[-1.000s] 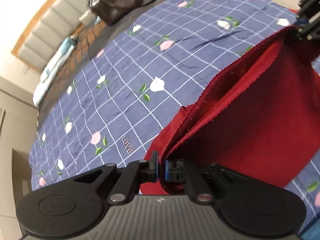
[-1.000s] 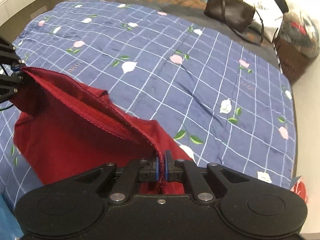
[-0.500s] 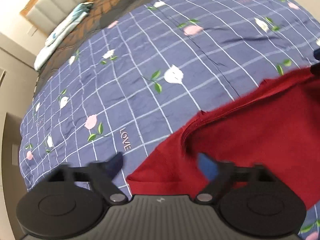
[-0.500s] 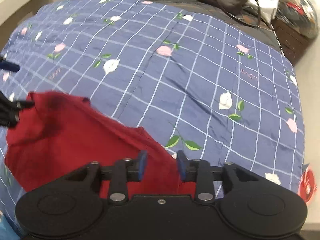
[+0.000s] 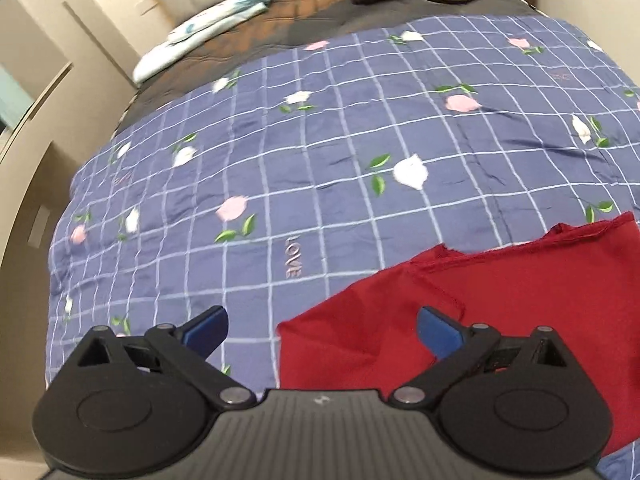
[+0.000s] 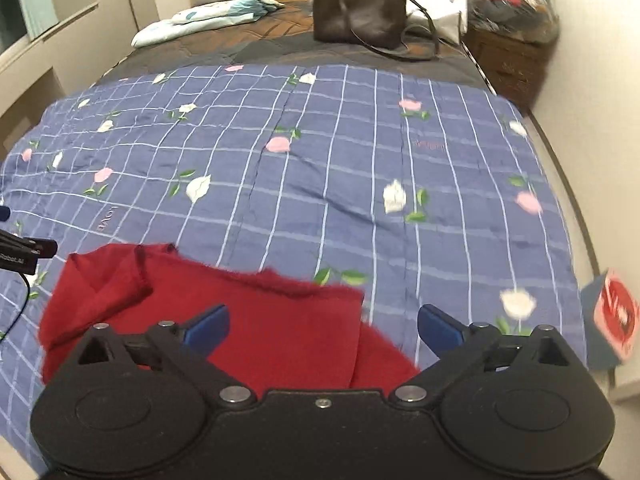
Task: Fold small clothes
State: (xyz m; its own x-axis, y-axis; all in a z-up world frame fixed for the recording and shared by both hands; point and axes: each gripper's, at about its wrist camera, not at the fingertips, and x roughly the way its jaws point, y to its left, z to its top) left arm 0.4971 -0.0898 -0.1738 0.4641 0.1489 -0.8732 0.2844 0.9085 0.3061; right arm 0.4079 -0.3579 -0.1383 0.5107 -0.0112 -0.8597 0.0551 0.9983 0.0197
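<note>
- The left tongs (image 5: 322, 330) stand wide apart with nothing between the blue pads (image 5: 206, 330), low in the left wrist frame above the bed.
- The right tongs (image 6: 323, 330) are likewise spread wide and empty, their blue pads (image 6: 438, 330) hanging over the near edge of the cloth.
- The dark red knitted garment (image 5: 500, 300) lies flat on the blue checked quilt with pink and white flowers (image 5: 320, 152), in the lower right of the left wrist frame; one layer is folded over another, with a stitched hem running across it.
- In the right wrist frame the same dark red garment (image 6: 240, 320) sits in the lower left and centre, its far edge fuzzy from blur.
- A dark brown leather handbag (image 6: 358, 18) rests at the top centre of the right wrist frame, on the dark bedding beyond the quilt.
- A pale blue and white folded cloth (image 6: 208, 18) lies at the upper left, beside the handbag but apart from it.
- A part of the left tongs' black body (image 6: 24, 254) shows at the left edge.
</note>
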